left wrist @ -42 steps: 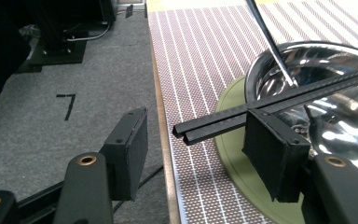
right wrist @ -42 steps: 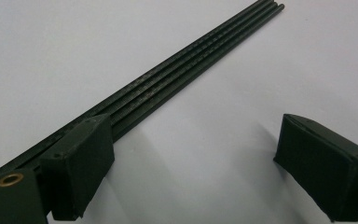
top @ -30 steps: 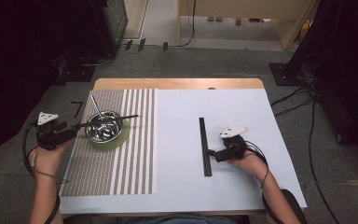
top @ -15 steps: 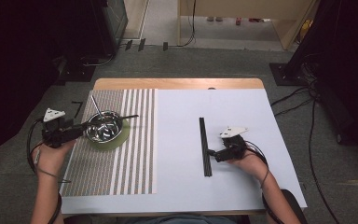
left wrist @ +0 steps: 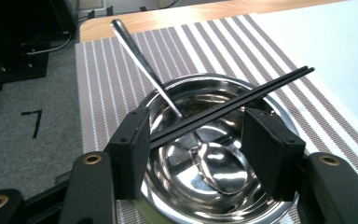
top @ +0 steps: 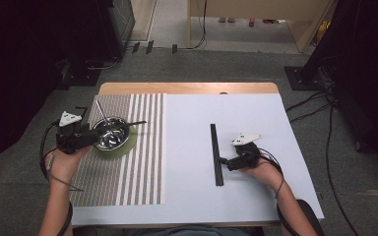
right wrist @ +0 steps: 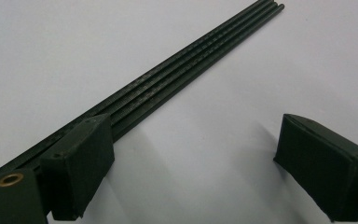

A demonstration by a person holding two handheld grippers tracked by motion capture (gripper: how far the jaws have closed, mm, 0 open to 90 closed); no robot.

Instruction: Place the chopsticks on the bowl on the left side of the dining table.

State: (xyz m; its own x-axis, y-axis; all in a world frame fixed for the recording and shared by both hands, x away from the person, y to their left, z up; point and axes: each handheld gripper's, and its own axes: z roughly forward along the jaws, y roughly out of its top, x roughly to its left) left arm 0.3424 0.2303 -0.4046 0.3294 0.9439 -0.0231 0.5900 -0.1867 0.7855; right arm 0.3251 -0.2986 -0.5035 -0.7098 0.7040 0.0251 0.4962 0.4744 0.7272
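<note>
The left gripper point(top: 89, 138) is sitting at the nine o'clock side of a shiny steel bowl point(top: 112, 135), which is resting on a round green mat point(top: 129, 144) laid on the striped placemat point(top: 138, 167) at the left of the table point(top: 187, 88). In the left gripper view the two black jaws are standing either side of the bowl's near rim, roughly half open after narrowing a little just now, and they are not clamping anything, though the near end of the chopsticks in the bowl lies just beside the left pad. A pair of black chopsticks point(left wrist: 233, 102) is lying across the bowl, its far ends pointing out past the rim toward three o'clock in the high view. A metal spoon point(left wrist: 168, 93) is resting in the bowl too, its scoop down in the bottom and its handle leaning out over the rim toward eleven o'clock. On the white sheet point(top: 187, 147) at the right of the table, a second set of black chopsticks point(top: 217, 155) is lying flat in a tight bundle, running from twelve to six o'clock. The right gripper point(top: 225, 163) is resting on the sheet at the three o'clock side of that bundle, near its lower end. In the right gripper view its jaws are standing wide apart with bare sheet between them; the bundle is passing behind the left pad point(right wrist: 81, 163), outside the gap, so nothing is being held.
</note>
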